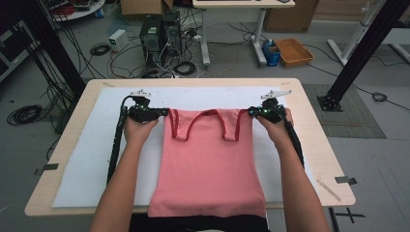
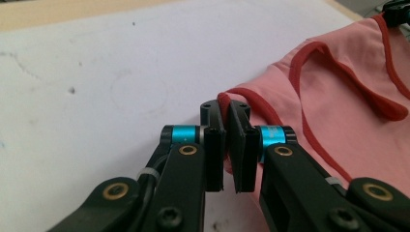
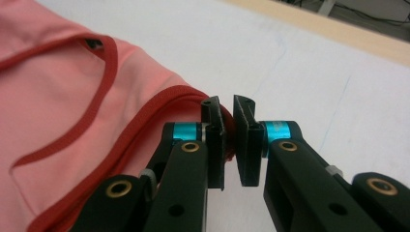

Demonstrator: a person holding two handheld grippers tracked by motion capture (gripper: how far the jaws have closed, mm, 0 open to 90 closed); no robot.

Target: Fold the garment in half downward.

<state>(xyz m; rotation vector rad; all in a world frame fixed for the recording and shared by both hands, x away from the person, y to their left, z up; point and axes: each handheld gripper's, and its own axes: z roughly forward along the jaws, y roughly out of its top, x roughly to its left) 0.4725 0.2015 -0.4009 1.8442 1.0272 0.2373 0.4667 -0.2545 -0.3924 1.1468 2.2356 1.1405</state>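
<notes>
A pink tank top (image 1: 208, 164) with red trim lies spread on the white mat, its hem hanging over the table's near edge. My left gripper (image 1: 164, 112) is shut on the top's left upper corner, and in the left gripper view the red-edged fabric (image 2: 290, 92) is pinched between the jaws of that gripper (image 2: 226, 108). My right gripper (image 1: 252, 112) is shut on the right upper corner. In the right gripper view the red hem (image 3: 159, 104) runs into the closed jaws of that gripper (image 3: 226, 108). The cloth is stretched flat between both hands.
The white mat (image 1: 87, 159) covers most of the wooden table (image 1: 58, 169). Behind the table stand computer towers (image 1: 159, 34), loose cables and an orange bin (image 1: 294, 50). Black frame posts (image 1: 362, 53) rise at the right and left.
</notes>
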